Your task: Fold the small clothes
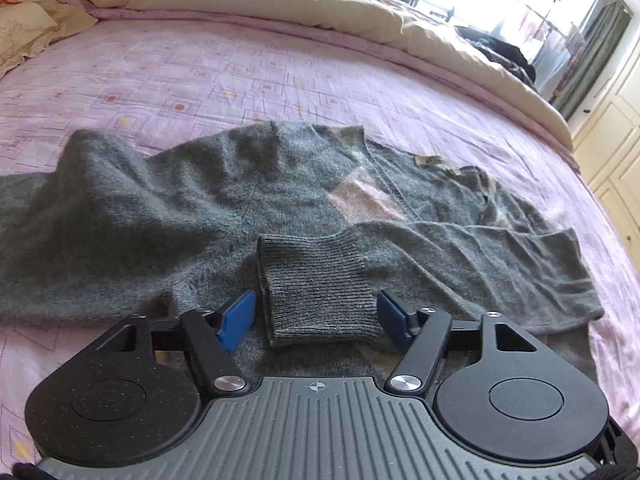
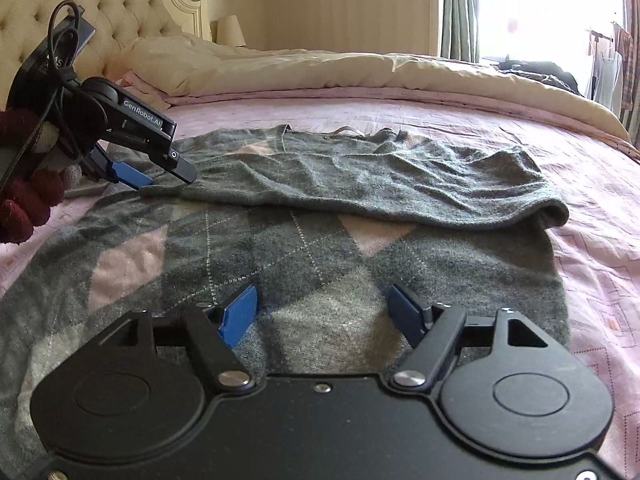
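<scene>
My left gripper (image 1: 316,322) straddles the ribbed cuff (image 1: 320,284), jaws apart; whether the pads touch it I cannot tell. My right gripper (image 2: 322,314) hangs open, empty, over the grey argyle sweater (image 2: 304,248) on the pink bedspread (image 2: 592,184), sleeve folded across; its near hem is hidden.

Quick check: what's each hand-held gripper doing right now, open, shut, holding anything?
Left hand-held gripper: open, ribbed sleeve cuff between its pads, not clamped.
Right hand-held gripper: open, empty, over the sweater.
</scene>
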`<move>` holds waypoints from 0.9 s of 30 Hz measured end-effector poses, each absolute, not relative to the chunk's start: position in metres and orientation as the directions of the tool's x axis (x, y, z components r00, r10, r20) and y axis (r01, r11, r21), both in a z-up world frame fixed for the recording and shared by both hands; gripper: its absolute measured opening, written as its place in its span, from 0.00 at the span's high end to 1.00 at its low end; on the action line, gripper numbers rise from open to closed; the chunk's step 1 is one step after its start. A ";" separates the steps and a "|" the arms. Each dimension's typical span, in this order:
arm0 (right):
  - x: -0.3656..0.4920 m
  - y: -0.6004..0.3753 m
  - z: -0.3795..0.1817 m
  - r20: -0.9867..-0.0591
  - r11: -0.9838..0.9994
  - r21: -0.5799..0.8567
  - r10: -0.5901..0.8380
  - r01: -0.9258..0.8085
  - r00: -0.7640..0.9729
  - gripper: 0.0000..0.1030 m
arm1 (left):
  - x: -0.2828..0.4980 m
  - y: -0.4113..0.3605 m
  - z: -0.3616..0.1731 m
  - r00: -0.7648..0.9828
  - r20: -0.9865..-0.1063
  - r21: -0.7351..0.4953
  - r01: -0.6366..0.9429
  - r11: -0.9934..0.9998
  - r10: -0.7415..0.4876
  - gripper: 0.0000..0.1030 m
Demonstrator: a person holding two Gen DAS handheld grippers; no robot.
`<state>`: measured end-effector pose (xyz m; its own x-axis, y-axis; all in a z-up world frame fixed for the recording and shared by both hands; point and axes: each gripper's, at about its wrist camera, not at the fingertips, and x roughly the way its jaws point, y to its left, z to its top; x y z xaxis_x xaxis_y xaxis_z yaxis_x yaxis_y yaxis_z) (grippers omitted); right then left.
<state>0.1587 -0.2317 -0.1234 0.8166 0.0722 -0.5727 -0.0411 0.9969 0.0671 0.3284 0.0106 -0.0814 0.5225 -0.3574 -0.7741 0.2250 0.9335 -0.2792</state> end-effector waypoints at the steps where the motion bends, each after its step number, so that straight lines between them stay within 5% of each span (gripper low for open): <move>1: 0.159 -0.233 -0.124 -0.573 0.996 0.074 0.076 -0.041 0.816 0.26 | 0.330 0.009 -0.083 0.519 -0.778 -0.278 0.221 0.935 -0.354 0.44; 3: 0.159 -0.233 -0.125 -0.573 0.996 0.072 0.076 -0.043 0.816 0.25 | 0.330 0.008 -0.083 0.541 -0.770 -0.264 0.212 0.941 -0.338 0.59; 5: 0.159 -0.231 -0.126 -0.574 0.997 0.067 0.074 -0.043 0.816 0.25 | 0.329 0.008 -0.080 0.567 -0.758 -0.244 0.211 0.947 -0.322 0.93; 6: 0.159 -0.231 -0.126 -0.573 0.997 0.067 0.074 -0.043 0.816 0.24 | 0.328 0.008 -0.076 0.578 -0.751 -0.241 0.212 0.947 -0.320 0.96; 12: 0.159 -0.232 -0.127 -0.575 0.997 0.067 0.073 -0.042 0.815 0.23 | 0.314 0.017 -0.040 0.685 -0.668 -0.161 0.250 0.955 -0.292 0.97; 27: 0.160 -0.247 -0.117 -0.575 0.996 0.077 0.077 -0.039 0.815 0.21 | 0.338 0.039 -0.083 0.634 -0.757 -0.063 0.170 0.983 -0.159 0.97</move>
<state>0.1596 -0.2466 -0.1165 0.8146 0.0768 -0.5749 -0.0392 0.9962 0.0775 0.3385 0.0393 -0.0835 0.6340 -0.1585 -0.7569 0.1702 0.9834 -0.0634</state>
